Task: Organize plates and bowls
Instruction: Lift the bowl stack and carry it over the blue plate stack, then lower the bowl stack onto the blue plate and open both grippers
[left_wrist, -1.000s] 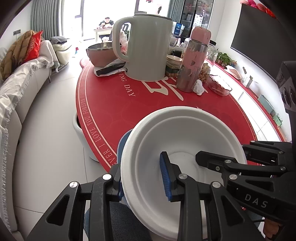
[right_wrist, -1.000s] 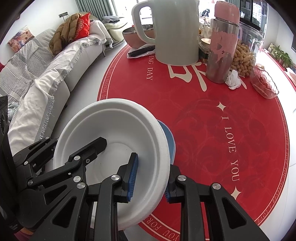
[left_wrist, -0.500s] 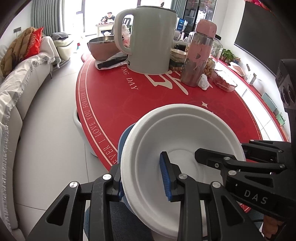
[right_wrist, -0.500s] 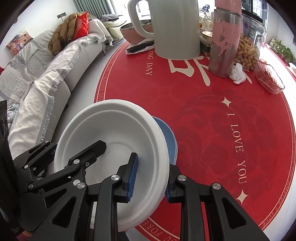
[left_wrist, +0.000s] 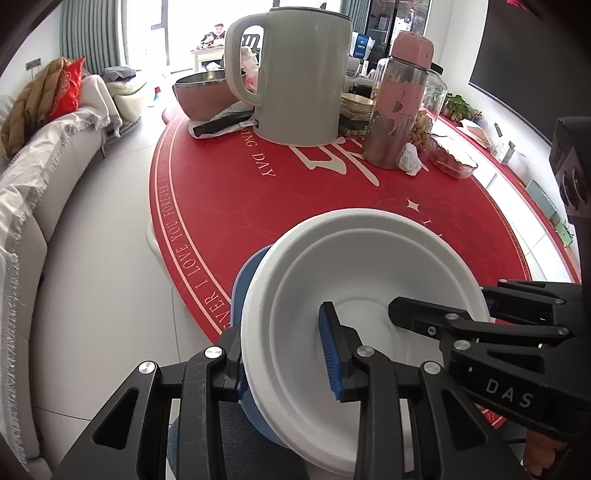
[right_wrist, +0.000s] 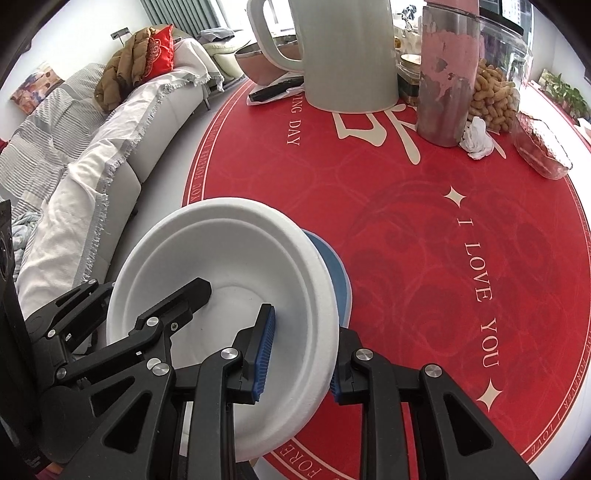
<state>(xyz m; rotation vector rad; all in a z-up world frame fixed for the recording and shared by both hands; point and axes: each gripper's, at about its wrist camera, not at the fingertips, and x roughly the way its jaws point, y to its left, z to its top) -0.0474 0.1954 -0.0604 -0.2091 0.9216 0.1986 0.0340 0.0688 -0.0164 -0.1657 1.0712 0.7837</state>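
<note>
While both grippers keep their clamp exactly as a second ago, the view has crept in: the kettle (left_wrist: 295, 74) and pink-lidded bottle (left_wrist: 397, 107) loom larger than before. The left gripper (left_wrist: 284, 362) is pinched shut on the left rim of the white bowl (left_wrist: 354, 273), one blue pad inside, the other outside. The right gripper (right_wrist: 299, 354) bites the opposite rim the same way. Nested under the white bowl is a blue bowl (right_wrist: 334, 266), its edge peeking out, both held tilted over the near edge of the red round table mat (right_wrist: 424, 240). On the mat you can read "I LOVE YOU", "DAY" and "FOREVER" around the border. "DAS" is printed on the right gripper's arm in the left wrist view.
</note>
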